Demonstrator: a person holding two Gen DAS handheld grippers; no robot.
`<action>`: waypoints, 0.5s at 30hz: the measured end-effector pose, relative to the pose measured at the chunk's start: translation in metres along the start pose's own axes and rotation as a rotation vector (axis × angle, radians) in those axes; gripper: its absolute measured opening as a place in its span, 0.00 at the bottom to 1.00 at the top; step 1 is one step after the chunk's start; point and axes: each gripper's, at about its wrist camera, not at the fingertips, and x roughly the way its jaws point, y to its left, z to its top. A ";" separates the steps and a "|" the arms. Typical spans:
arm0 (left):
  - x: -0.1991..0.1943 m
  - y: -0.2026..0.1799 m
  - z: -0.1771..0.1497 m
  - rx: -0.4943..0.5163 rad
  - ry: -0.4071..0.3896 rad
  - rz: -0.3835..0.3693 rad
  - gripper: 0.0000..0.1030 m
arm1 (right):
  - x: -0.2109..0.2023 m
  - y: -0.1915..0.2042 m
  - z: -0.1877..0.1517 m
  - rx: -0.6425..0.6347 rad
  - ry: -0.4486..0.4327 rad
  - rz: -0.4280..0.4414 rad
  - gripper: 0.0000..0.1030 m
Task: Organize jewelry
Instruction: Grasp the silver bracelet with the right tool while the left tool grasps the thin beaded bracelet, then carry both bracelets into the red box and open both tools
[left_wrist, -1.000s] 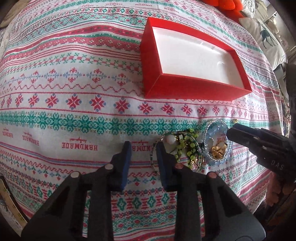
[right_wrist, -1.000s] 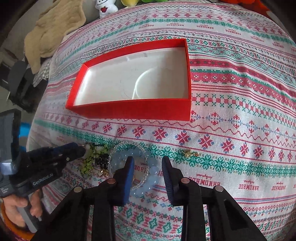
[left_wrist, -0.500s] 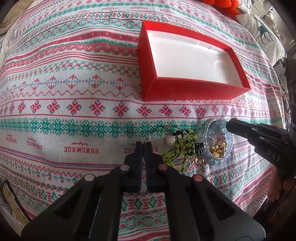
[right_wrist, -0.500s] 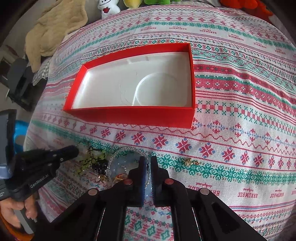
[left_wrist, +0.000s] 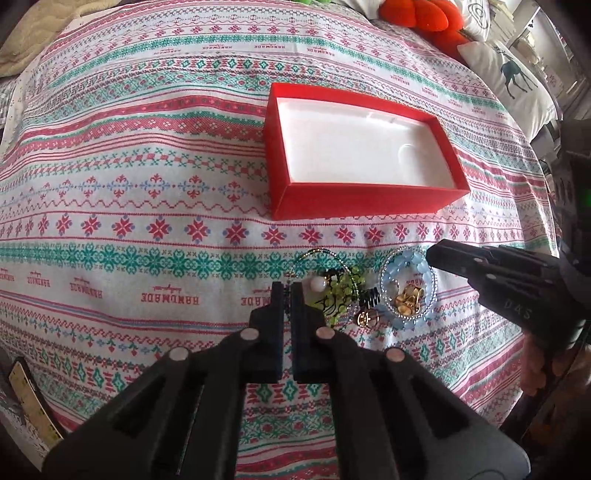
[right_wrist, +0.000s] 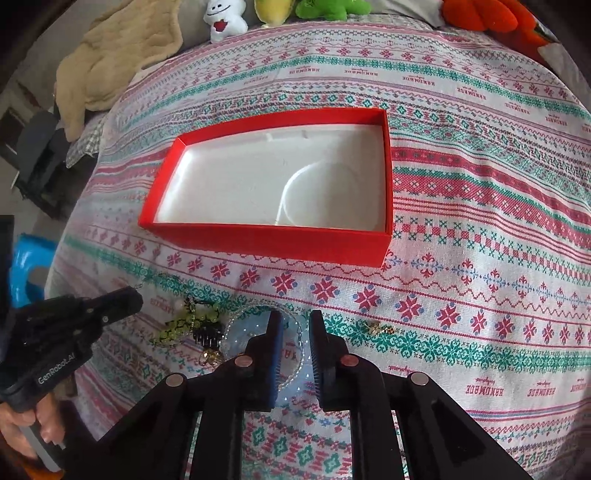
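Observation:
A red box (left_wrist: 354, 206) (right_wrist: 266, 240) with a bare white inside stands on the patterned cloth. In front of it lies a heap of jewelry: a pale blue bead bracelet (left_wrist: 391, 273) ringing gold pieces (left_wrist: 408, 297), a green bead piece (left_wrist: 340, 291) (right_wrist: 192, 321), a pearl (left_wrist: 318, 284) and a black clip (left_wrist: 369, 297). My left gripper (left_wrist: 287, 291) (right_wrist: 133, 299) is shut on a thin bead chain (left_wrist: 314, 254) at the heap's left edge. My right gripper (right_wrist: 296, 325) (left_wrist: 434, 256) is over the bracelet, jaws opening; a clear bead strand lies loose between them.
A small gold piece (right_wrist: 376, 328) lies alone on the cloth to the right of the heap. Plush toys (right_wrist: 221, 18), a beige blanket (right_wrist: 110, 55) and a deer pillow (left_wrist: 513, 74) line the far edge. A blue stool (right_wrist: 26, 266) stands off the left side.
Both grippers' jaws have closed from open at the heap. The right ones have since parted a little. The thin chain's loop has shifted with the left gripper.

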 end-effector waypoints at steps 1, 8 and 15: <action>-0.001 0.001 -0.001 -0.001 0.002 -0.001 0.04 | 0.003 0.000 0.001 0.000 0.010 0.003 0.14; 0.000 -0.002 -0.002 -0.003 0.005 -0.003 0.04 | 0.019 0.004 0.007 0.000 0.056 -0.011 0.14; -0.002 0.003 -0.002 -0.008 0.006 0.000 0.04 | 0.024 0.012 0.009 -0.008 0.037 -0.018 0.10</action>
